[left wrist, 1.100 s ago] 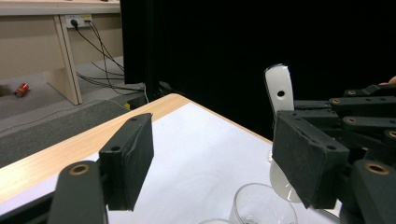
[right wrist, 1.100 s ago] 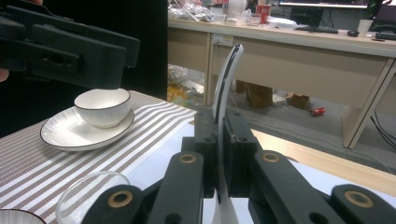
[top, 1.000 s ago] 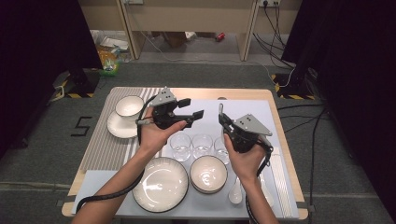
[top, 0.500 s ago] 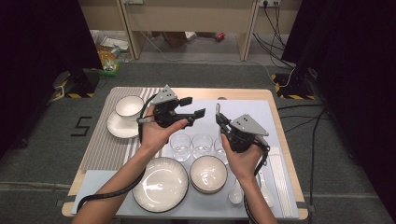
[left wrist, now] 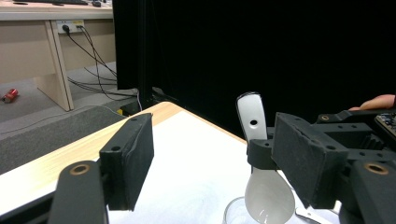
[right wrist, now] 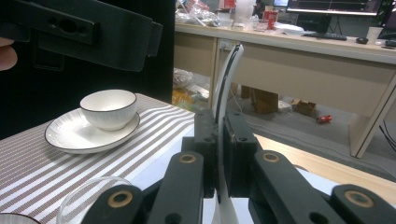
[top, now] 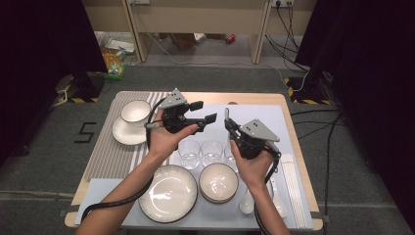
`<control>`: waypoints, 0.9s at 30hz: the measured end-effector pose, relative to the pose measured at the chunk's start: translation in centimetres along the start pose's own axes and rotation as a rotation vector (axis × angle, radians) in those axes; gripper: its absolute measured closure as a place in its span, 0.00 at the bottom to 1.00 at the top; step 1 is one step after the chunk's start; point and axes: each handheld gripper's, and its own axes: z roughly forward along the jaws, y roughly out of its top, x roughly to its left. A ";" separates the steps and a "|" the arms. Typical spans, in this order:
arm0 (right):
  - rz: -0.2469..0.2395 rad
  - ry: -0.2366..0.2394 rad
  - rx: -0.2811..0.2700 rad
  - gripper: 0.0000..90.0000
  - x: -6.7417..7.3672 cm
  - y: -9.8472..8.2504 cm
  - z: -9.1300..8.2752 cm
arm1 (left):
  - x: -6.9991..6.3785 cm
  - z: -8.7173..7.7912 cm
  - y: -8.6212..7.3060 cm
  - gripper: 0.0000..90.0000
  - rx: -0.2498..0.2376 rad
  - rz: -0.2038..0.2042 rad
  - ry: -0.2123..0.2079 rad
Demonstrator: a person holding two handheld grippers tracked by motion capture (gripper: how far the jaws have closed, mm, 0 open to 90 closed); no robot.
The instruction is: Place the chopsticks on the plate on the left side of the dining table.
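Three clear glasses (top: 211, 152) stand in a row at the middle of my table, and as far as I can see nothing is in the left and middle ones. My right claw (right wrist: 219, 154) is pinched shut on a white ceramic spoon (right wrist: 227, 88), gripping it by the lower handle. From my left gripper view that spoon (left wrist: 261, 186) stands nearly upright, its glossy bowl hanging just over the rim of the right-hand glass (left wrist: 238, 212), its handle end pierced by a small hole and edged dark. My left claw (left wrist: 215, 158) is spread wide with nothing between its pads, held above the white mat behind the glasses.

The deep bowl (top: 218, 182) near me holds nothing, and the dinner plate (top: 168, 192) to its left is bare too. On the striped mat (top: 110, 156) at the far left, one small bowl (top: 135, 111) sits in a saucer (top: 128, 133), both white with a dark rim; I cannot see into that bowl.

By count: three glasses, two bowls, one plate, one saucer. Two more white spoons (top: 247, 203) lie on the mat just right of the deep bowl, which makes three spoons with the one I hold. A pale bundle of chopsticks (top: 293, 186) lies along the right edge.
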 end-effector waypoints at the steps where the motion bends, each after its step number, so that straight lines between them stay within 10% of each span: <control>1: 0.000 0.000 0.000 0.95 0.0 0.0 0.0 | 0.0 0.0 0.0 0.32 -0.002 -0.001 -0.001; 27: -0.011 0.013 -0.007 0.95 0.6 -0.1 0.4 | -0.4 1.6 0.5 0.35 0.000 -0.019 -0.028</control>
